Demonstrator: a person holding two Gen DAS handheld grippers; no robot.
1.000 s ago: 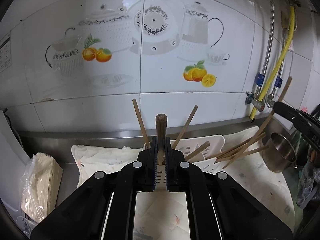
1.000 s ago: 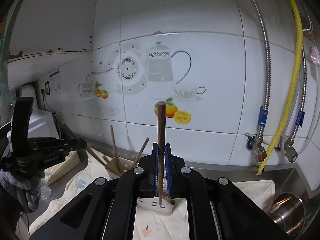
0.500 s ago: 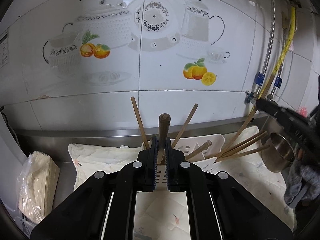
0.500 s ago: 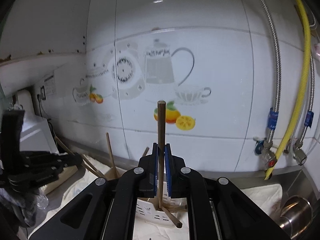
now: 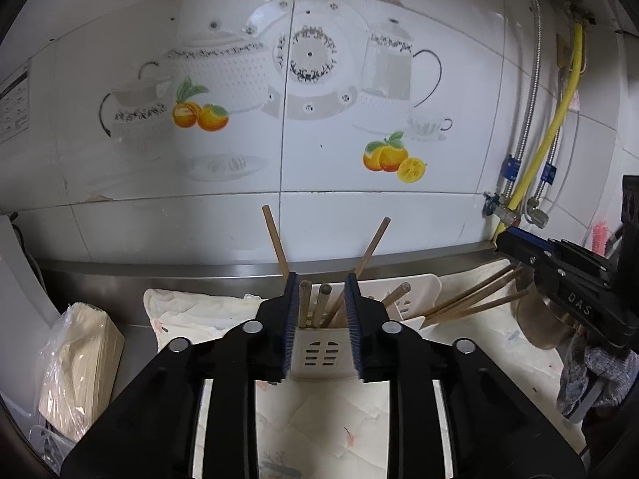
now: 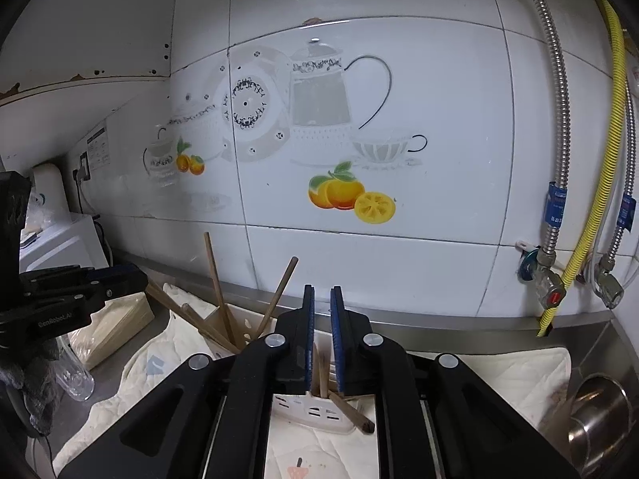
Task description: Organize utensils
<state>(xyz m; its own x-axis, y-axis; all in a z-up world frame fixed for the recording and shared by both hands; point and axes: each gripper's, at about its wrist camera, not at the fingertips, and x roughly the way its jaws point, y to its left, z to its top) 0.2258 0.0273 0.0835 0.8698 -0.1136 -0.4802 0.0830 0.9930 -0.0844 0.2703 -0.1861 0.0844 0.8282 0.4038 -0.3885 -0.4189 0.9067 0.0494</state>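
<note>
We held left gripper (image 5: 321,319) jaws apart, empty, over utensil holder (image 5: 319,353); right gripper (image 6: 321,339) jaws parted, chopsticks (image 5: 313,307) at 12 o'clock.

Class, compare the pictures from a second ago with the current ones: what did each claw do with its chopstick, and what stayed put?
Both claws let go. The left claw opened wide, and its chopstick now stands in the white holder. The right claw parted slightly, and its chopstick dropped into the holder below. The other chopsticks, the cloth and the steel cup stayed where they were.
</note>
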